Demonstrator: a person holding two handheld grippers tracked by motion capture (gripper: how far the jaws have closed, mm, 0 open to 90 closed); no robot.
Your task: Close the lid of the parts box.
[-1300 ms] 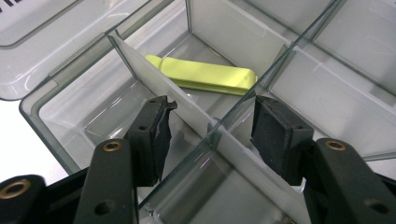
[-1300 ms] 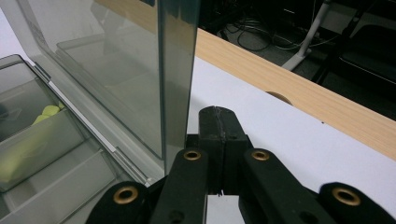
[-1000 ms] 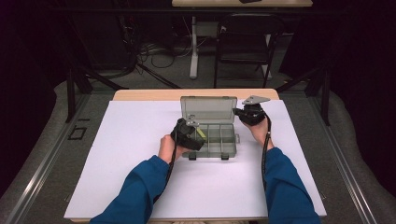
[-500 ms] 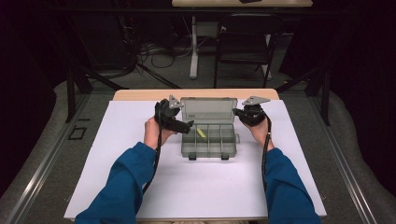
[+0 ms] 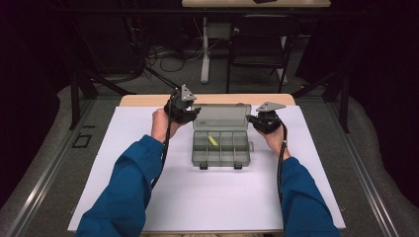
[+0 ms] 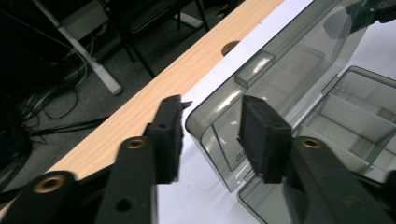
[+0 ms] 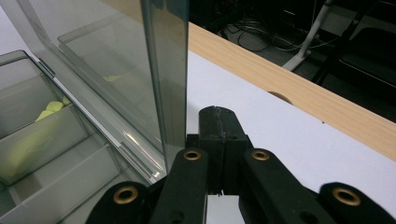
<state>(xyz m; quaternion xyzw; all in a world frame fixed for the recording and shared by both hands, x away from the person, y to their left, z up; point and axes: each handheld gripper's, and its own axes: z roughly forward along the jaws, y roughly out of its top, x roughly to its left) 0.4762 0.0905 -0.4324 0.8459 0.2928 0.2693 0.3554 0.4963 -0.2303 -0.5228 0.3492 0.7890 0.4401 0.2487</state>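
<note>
A smoky clear compartment box (image 5: pixel 220 153) lies open mid-table, its lid (image 5: pixel 221 117) standing up at the back. A small yellow piece (image 5: pixel 212 140) rests in one compartment. My left gripper (image 5: pixel 194 112) is at the lid's left end. In the left gripper view it (image 6: pixel 210 135) is open, and the lid's corner (image 6: pixel 219 116) sits between its jaws without being pinched. My right gripper (image 5: pixel 251 120) is at the lid's right end. In the right gripper view it (image 7: pixel 218 130) is shut with nothing in it, pressed close beside the lid's edge (image 7: pixel 166 70). The yellow piece (image 7: pixel 49 108) shows through the box wall.
A white sheet (image 5: pixel 148 187) covers the table, with a strip of bare wood (image 5: pixel 148 100) and a cable hole (image 6: pixel 230 47) along the far edge. Beyond it are a chair (image 5: pixel 257 44), cables and a desk leg on the floor.
My left gripper has risen from the box's front-left compartments and swung back and left to the lid's left corner. The right gripper stayed at the lid's right edge.
</note>
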